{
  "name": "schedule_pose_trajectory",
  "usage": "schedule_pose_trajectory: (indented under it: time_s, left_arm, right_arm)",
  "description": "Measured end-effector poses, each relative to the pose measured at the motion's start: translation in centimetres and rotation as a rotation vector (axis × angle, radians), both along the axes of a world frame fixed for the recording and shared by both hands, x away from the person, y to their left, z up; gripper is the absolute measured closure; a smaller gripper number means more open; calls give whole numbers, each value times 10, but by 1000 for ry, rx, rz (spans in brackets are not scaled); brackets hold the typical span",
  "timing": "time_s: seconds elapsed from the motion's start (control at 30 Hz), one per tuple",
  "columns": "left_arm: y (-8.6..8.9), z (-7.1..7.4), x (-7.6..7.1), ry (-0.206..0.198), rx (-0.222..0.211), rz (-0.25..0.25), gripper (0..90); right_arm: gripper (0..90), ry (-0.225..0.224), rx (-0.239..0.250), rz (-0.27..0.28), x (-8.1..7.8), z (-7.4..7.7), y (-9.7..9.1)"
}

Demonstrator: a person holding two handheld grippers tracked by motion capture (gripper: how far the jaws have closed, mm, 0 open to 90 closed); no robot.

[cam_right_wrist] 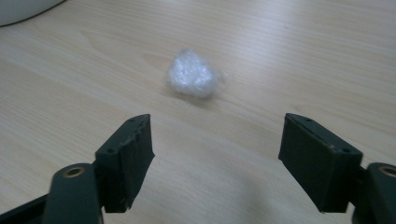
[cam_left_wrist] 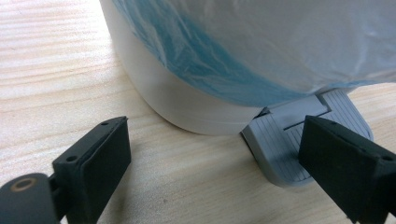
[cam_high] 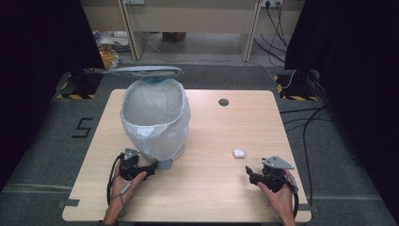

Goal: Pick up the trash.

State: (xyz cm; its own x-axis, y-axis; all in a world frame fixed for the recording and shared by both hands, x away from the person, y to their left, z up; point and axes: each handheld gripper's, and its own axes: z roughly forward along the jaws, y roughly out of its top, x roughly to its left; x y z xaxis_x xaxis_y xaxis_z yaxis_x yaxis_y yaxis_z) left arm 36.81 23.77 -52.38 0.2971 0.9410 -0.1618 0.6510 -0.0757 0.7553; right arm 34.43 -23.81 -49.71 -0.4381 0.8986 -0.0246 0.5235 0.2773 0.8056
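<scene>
A white pedal bin (cam_high: 155, 117) lined with a clear bag stands on the left half of the wooden table (cam_high: 211, 197), its lid (cam_high: 148, 71) raised behind it. My left gripper (cam_high: 151, 169) lies at the bin's foot, jaws open. In the left gripper view (cam_left_wrist: 215, 154) the bin wall (cam_left_wrist: 187, 102) is just ahead and the grey ribbed pedal (cam_left_wrist: 285, 140) sits beside the right-hand jaw. A small crumpled clear wad (cam_high: 238, 153) rests on the right half. My right gripper (cam_high: 251, 174) is open a short way behind it; the wad (cam_right_wrist: 193, 73) lies ahead of the jaws (cam_right_wrist: 217, 140), untouched.
A round cable hole (cam_high: 223, 102) sits near the table's far edge. Beyond the table are a pale desk frame (cam_high: 188, 28), floor cables (cam_high: 301, 117) at the right and dark curtains on both sides. A "5" (cam_high: 83, 127) marks the floor at the left.
</scene>
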Motion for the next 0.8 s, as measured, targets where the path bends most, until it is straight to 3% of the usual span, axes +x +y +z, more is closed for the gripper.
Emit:
schedule_pose_trajectory:
  time_s: [0.17,0.23,0.5,0.8]
  left_arm:
    - [0,0,0,0,0,0,85]
    - [0,0,0,0,0,0,85]
    - [0,0,0,0,0,0,85]
    - [0,0,0,0,0,0,85]
  right_arm:
    - [329,-9,-45,48,13,3,17]
    - [334,-7,-42,46,15,3,18]
    - [389,-9,-105,63,40,4,34]
    - [421,10,-121,71,58,-2,41]
